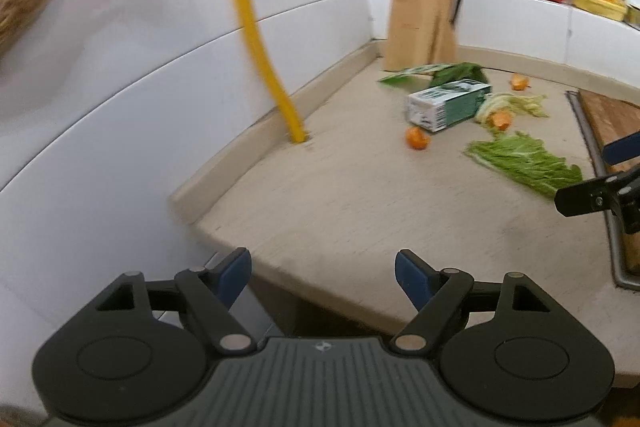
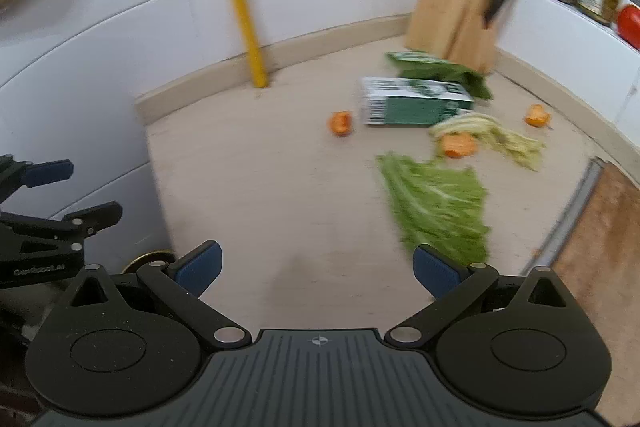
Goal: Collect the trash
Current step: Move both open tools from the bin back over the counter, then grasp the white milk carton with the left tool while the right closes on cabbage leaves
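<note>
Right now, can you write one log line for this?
left gripper: open, empty | right gripper: open, empty | carton, leaf, peels: on counter

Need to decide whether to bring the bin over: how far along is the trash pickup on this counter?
Nothing looks collected yet. In hand: nothing; the left gripper and right gripper are both open and empty above the near counter. Left to do: the green carton, green wrapper, big lettuce leaf, pale leaf scraps and three orange peels, one at.
</note>
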Tool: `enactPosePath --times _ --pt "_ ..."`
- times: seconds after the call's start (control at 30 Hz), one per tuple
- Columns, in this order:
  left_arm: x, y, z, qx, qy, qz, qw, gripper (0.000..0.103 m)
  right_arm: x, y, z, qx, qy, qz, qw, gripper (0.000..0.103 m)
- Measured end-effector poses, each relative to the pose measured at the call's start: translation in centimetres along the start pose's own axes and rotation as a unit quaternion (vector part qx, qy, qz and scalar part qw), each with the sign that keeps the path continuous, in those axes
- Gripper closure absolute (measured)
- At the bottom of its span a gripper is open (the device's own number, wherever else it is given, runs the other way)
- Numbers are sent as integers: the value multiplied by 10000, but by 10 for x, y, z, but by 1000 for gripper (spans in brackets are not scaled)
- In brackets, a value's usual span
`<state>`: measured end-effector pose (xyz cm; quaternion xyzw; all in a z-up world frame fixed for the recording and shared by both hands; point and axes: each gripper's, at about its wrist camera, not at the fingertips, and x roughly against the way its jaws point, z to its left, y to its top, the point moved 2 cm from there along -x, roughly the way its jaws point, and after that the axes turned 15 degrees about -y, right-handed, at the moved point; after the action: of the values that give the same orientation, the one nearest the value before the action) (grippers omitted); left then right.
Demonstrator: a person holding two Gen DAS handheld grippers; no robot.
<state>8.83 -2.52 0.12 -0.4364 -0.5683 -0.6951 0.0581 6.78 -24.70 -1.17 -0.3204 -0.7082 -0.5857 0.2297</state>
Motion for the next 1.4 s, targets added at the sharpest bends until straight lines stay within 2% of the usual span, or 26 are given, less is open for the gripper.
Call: enactPosePath --times 0.47,0.73,0.93,1.17,1.4 --pt "-51 51 -49 -574 -624 45 9964 28 -21 -3 -77 -605 -631 110 9961 0" --pt "-82 91 -54 -983 -895 -52 9911 28 -37 2 -105 -739 -754 187 9942 0" --pt "-120 129 -47 -1526 -1396 -152 9783 27 -50 14 -111 -779 -612 219 9948 0" --pt "-182 159 -41 -1970 -1887 193 9619 26 -68 27 -116 -772 -484 291 9954 0" --pt "-236 179 -46 -2277 -2172 644 9470 26 -90 35 -130 -883 -360 470 9943 0"
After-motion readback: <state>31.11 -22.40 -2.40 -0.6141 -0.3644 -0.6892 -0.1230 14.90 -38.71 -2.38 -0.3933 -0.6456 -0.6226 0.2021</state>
